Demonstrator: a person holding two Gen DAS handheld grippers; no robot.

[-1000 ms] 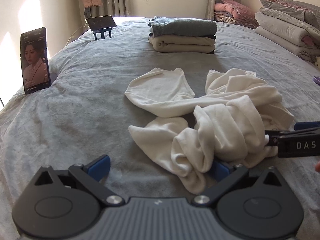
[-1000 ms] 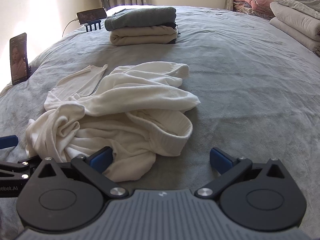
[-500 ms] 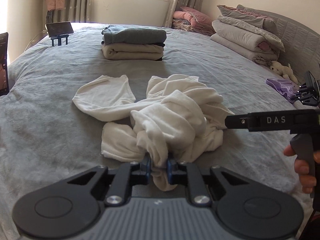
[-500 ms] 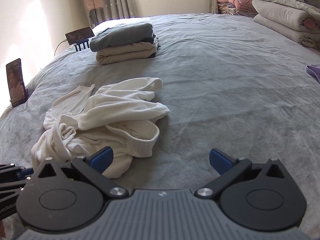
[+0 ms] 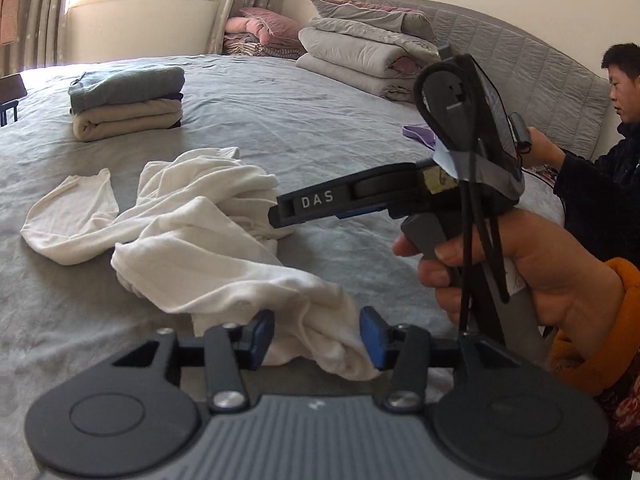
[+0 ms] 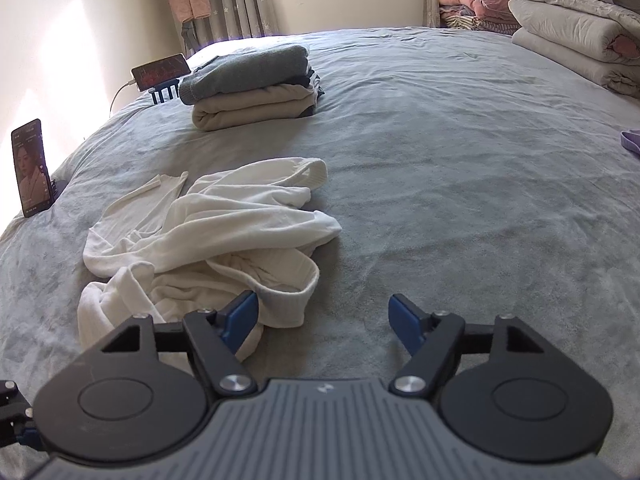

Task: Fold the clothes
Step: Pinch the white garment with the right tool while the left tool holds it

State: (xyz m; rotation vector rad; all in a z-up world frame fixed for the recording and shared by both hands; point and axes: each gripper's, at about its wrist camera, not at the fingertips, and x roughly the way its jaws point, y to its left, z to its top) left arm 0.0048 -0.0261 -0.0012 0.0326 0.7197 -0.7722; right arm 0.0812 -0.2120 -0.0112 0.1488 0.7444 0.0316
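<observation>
A crumpled white garment is seen lying in a heap on the grey bed, with one sleeve spread flat at its left and a bunched end drawn toward the near edge. That bunched end lies between the pads of the left hand-held gripper, whose jaws are opening, so the cloth is no longer pinched. Further right, the right hand-held gripper is held by a hand above the garment's hem; its jaws are closing with only bedcover between them, the left pad just beside the ribbed hem. A stack of folded clothes rests well behind. The step in hand is judged to be spreading the garment flat: single layers at hem or shoulders are best gripped, then drawn apart evenly so the twist is shaken out.
</observation>
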